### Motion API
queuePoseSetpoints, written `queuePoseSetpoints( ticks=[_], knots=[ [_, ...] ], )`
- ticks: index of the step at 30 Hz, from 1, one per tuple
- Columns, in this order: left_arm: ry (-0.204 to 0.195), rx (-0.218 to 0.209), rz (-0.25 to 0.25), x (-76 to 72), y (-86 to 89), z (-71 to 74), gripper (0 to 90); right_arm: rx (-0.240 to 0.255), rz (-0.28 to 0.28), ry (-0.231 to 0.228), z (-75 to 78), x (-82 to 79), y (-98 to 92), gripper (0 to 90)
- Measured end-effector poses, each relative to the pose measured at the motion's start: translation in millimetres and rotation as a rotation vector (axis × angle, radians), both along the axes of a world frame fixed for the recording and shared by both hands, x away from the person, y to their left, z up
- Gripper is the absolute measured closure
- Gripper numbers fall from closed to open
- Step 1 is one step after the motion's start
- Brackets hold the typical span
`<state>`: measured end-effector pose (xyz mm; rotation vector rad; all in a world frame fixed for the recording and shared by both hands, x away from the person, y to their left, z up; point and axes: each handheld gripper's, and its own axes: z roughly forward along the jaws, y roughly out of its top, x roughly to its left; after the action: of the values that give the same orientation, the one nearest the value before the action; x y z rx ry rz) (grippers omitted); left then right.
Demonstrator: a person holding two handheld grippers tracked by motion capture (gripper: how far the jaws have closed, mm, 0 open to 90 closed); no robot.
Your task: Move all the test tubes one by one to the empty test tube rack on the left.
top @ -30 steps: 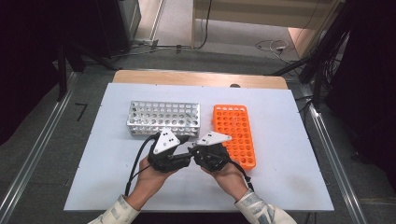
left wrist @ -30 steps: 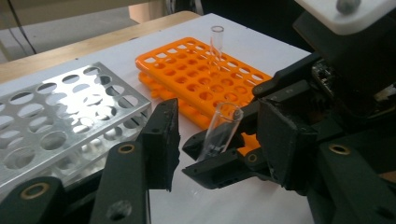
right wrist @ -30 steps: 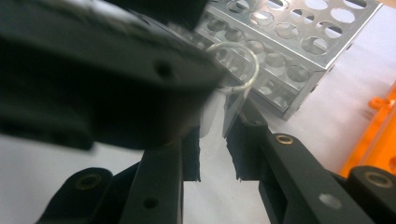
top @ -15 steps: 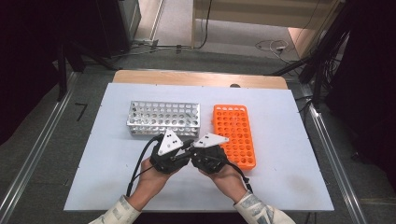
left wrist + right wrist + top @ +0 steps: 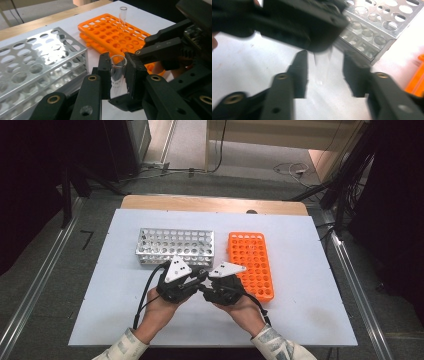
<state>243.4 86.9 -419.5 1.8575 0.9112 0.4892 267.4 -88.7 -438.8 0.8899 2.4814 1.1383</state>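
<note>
High view above the person's side, facing forward and down, far off, each gripper view close behind its own jaws, both sharing the silver rack (image 5: 37, 67) just beyond them.

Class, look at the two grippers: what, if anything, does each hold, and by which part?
The left gripper clamps a clear test tube just below its open rim. The right gripper holds nothing; its jaws have just been opening, apart around the tube's lower end.

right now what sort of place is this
Probably a lab-style recording bench: a perforated metal tube rack, an orange plastic tube rack and a clear glass test tube on a white table.
</note>
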Motion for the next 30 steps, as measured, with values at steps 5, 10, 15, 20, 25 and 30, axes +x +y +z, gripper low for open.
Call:
queuePoseSetpoints(
  ticks=[5,10,15,20,25,30],
  knots=[
    [-0.007,-0.011,0.053,5.6,15.5,6.5,75.4,0.009,-0.010,0.003,2.0,1.4,-3.6,41.2],
    [-0.010,-0.015,0.105,13.2,30.4,11.6,75.4,0.009,-0.027,0.006,2.5,3.3,-7.9,39.2],
    [-0.014,-0.024,0.163,23.3,48.1,16.2,75.3,0.011,-0.043,0.007,3.0,3.9,-13.1,38.6],
    [-0.024,-0.041,0.208,30.1,62.1,20.4,75.4,0.009,-0.059,0.007,3.1,4.5,-17.7,37.8],
    [-0.039,-0.046,0.237,33.6,70.8,25.7,75.4,0.010,-0.073,0.011,2.8,4.6,-21.2,36.7],
    [-0.037,-0.044,0.268,38.6,77.7,25.6,75.4,0.005,-0.083,0.009,2.5,5.0,-23.5,32.2]
  ],
)
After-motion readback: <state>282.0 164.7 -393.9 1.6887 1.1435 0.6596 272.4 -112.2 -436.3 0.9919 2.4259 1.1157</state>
